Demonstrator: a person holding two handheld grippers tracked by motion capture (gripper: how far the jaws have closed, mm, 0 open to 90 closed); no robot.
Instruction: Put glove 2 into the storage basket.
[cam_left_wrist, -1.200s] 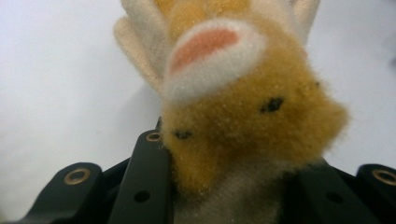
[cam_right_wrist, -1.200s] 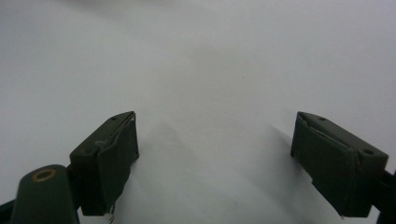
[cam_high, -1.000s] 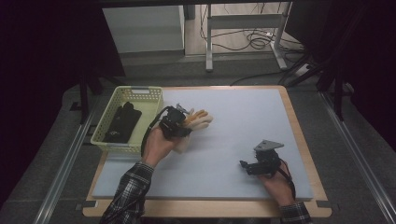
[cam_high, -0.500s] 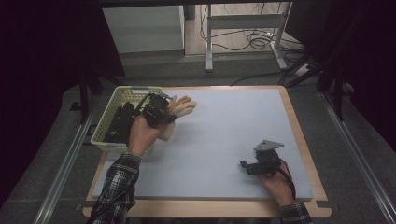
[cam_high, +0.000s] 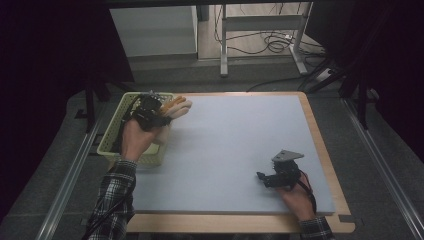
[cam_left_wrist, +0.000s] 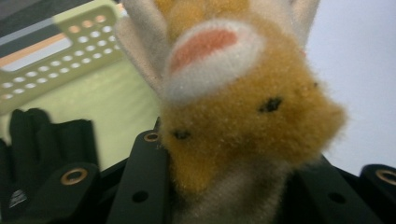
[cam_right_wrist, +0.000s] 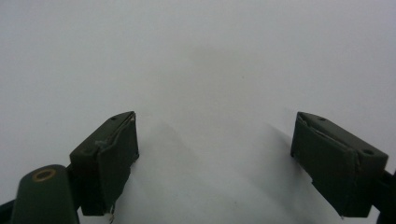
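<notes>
Plush toy (cam_high: 172, 107), an orange and cream soft animal, sits clamped between the jaws of the left gripper (cam_high: 150, 114), which squeeze its body from both sides; in the left gripper view its furry face (cam_left_wrist: 243, 116) rises right above the two black jaws. It hangs at the right wall of the pale green basket (cam_high: 111, 145), its long axis pointing up and to the right, out from the gripper over the basket's edge toward the blue-grey mat (cam_high: 235, 145). Most of the toy appears to lie just over that rim rather than inside it, so the deciding relation is sideways: the open basket lies to the left of the toy. A black glove (cam_left_wrist: 42, 149) already lies on the basket floor, below and to the left of the jaws, so the free space is probably beside it. The right gripper (cam_high: 272, 179) rests on the mat well apart, near the table's front right, its jaws standing wide with nothing between them. The left hand (cam_high: 136, 140) is clearly the nearer one to the basket.
</notes>
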